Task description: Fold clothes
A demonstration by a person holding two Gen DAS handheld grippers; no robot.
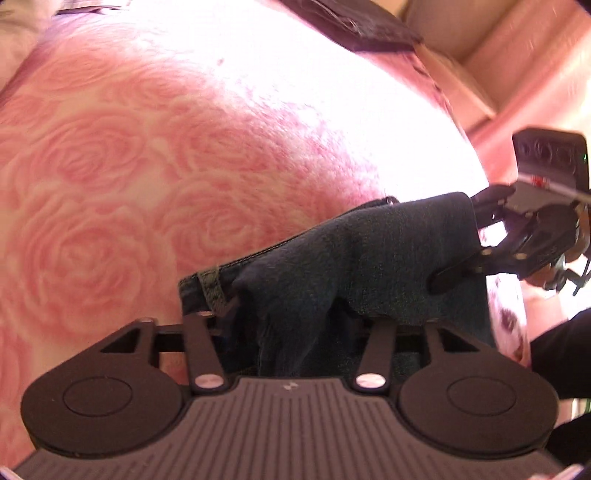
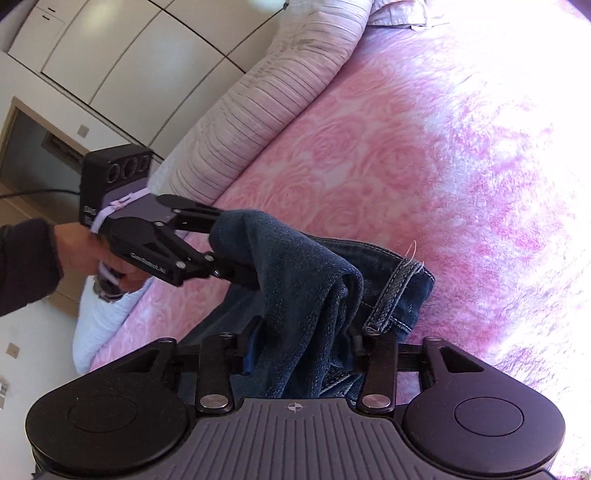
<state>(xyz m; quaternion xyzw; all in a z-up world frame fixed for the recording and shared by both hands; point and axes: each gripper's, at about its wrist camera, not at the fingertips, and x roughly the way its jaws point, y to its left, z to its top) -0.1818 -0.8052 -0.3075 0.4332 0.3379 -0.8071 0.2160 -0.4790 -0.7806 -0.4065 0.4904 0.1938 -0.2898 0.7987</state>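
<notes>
Dark blue jeans (image 1: 369, 251) hang bunched between both grippers above a pink rose-patterned bed cover (image 1: 129, 166). My left gripper (image 1: 295, 321) is shut on the waistband end, beside a belt loop (image 1: 210, 291); the denim hides its fingertips. In the right wrist view the left gripper (image 2: 236, 245) reaches in from the left with the jeans (image 2: 295, 266) draped over its fingers. My right gripper (image 2: 303, 343) is shut on a thick fold of denim next to a belt loop (image 2: 391, 295). In the left wrist view the right gripper (image 1: 456, 242) grips the cloth's right edge.
A striped, rolled quilt (image 2: 266, 110) lies along the bed's left side, with white cupboard doors (image 2: 129, 55) behind it. A white pillow (image 2: 99, 317) sits below a person's hand (image 2: 81, 254). A dark object (image 1: 351, 26) lies at the bed's far edge. The bed cover (image 2: 388, 147) spreads to the right.
</notes>
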